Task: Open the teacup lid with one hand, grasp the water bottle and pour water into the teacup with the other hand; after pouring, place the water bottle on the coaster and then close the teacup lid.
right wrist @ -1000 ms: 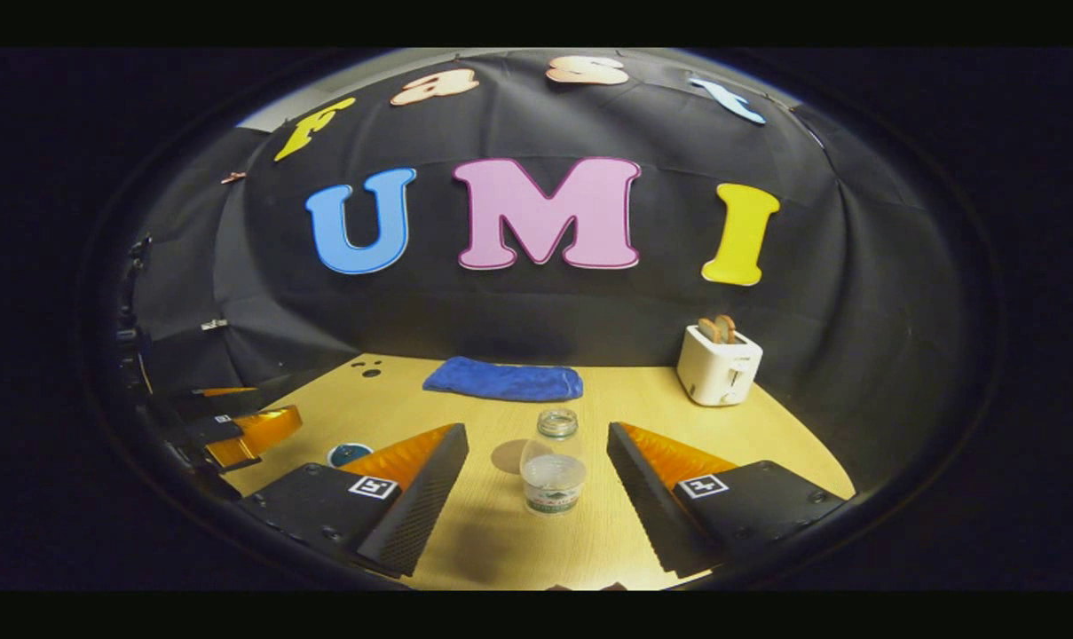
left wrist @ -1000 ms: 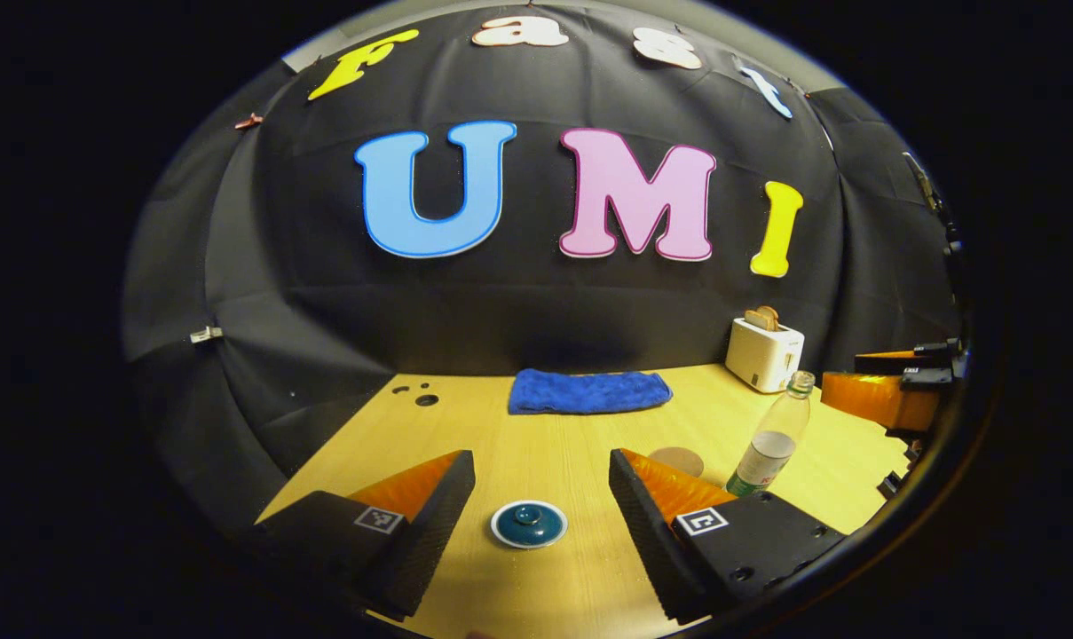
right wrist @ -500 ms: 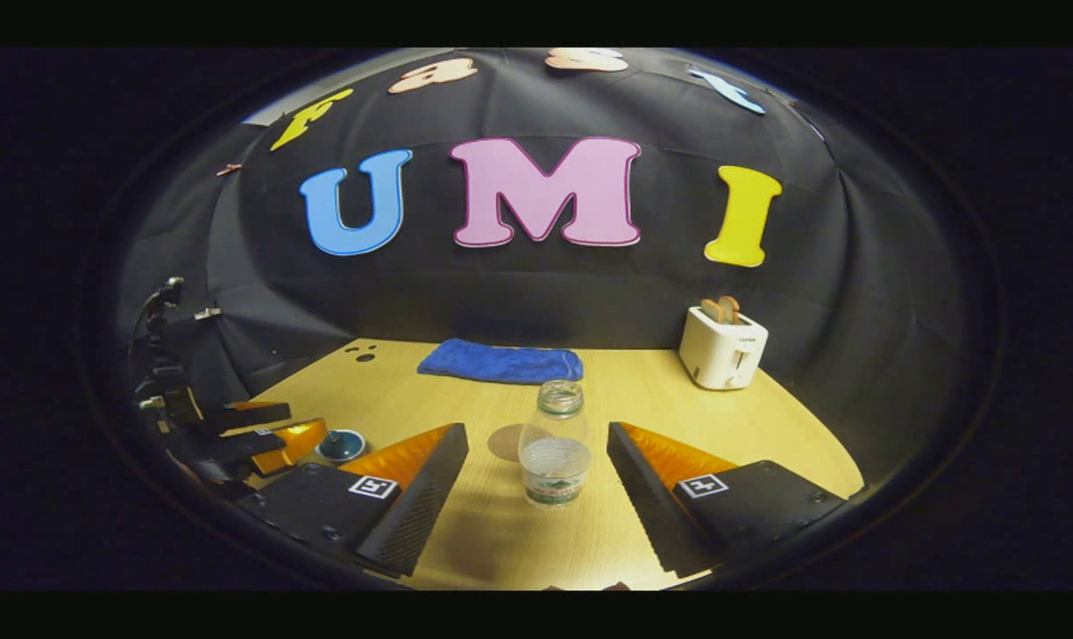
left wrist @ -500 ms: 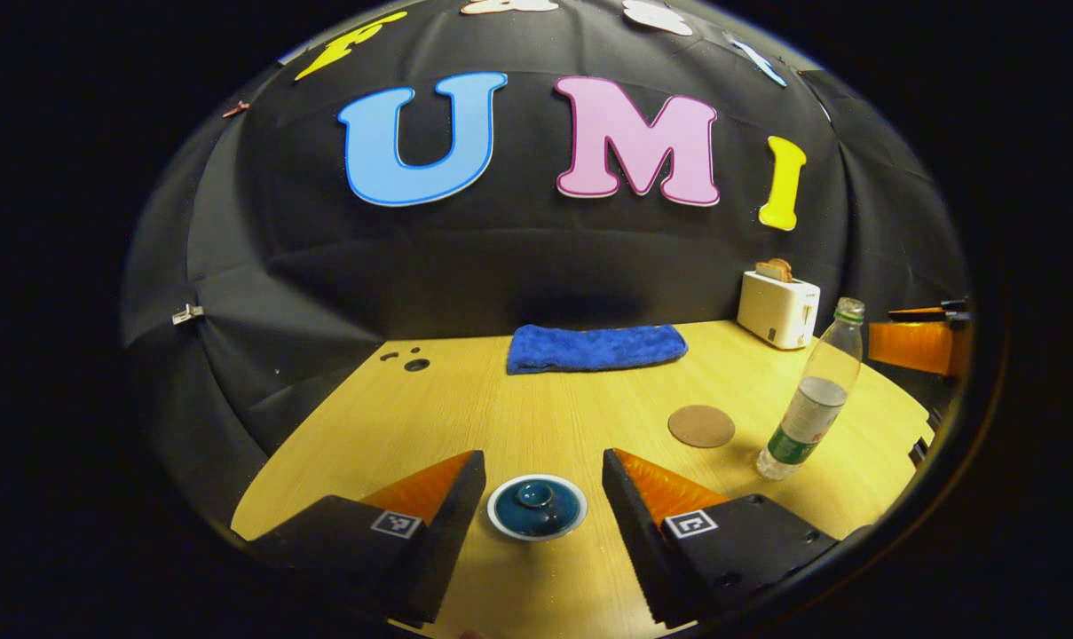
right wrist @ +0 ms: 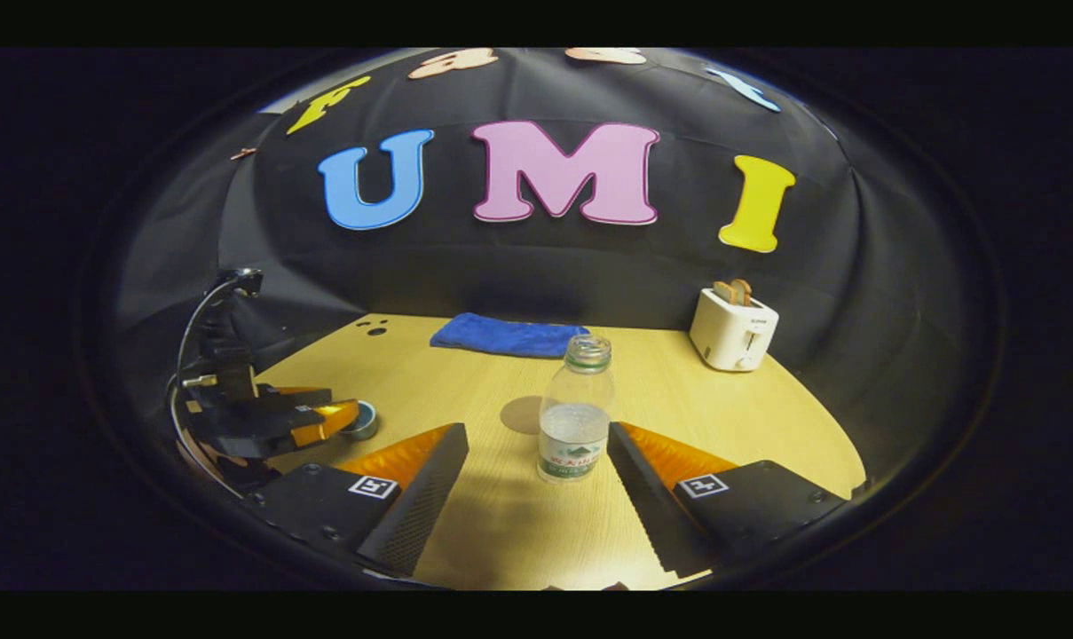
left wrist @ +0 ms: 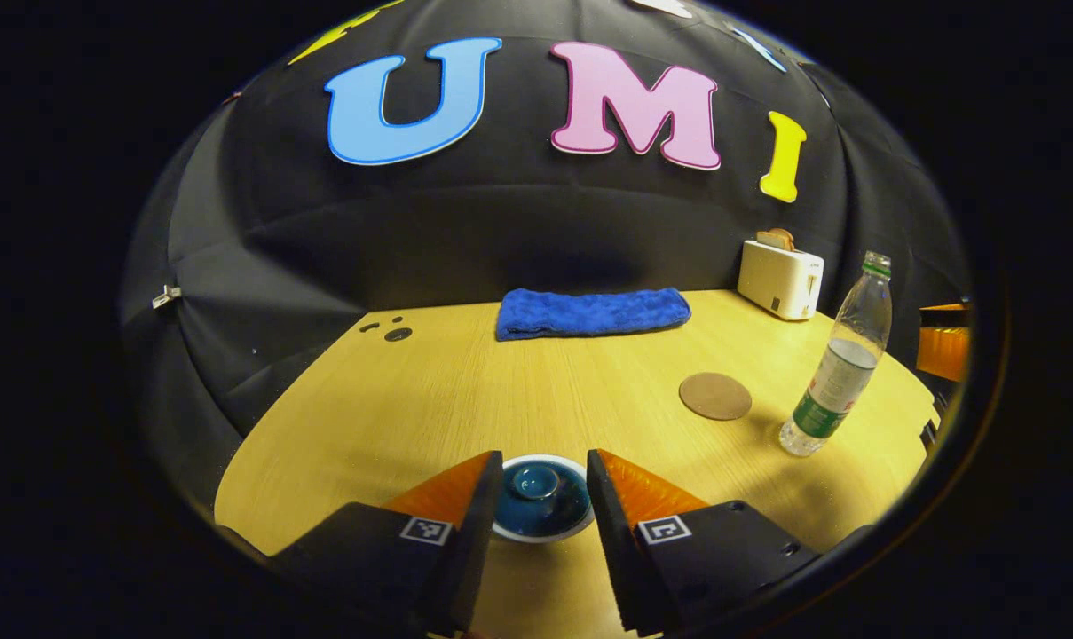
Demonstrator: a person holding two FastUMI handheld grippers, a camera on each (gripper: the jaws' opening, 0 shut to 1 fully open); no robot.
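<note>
In the left gripper view, the coaster (left wrist: 714, 396) lies on the table (left wrist: 412, 399) between teacup lid (left wrist: 540, 497) and water bottle (left wrist: 840, 368).

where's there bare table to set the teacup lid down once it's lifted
Bare table lies between the blue towel and the teacup lid, toward the left edge. Crowded on the right: coaster, water bottle, toaster.

Wooden table (left wrist: 465, 390) — carries blue towel (left wrist: 592, 312), toaster (left wrist: 780, 279), coaster (left wrist: 715, 396), water bottle (left wrist: 839, 362), probably lidded teacup (left wrist: 540, 497).

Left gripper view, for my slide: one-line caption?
Left gripper open astride the lidded teacup; bottle and coaster wait nearby.
</note>
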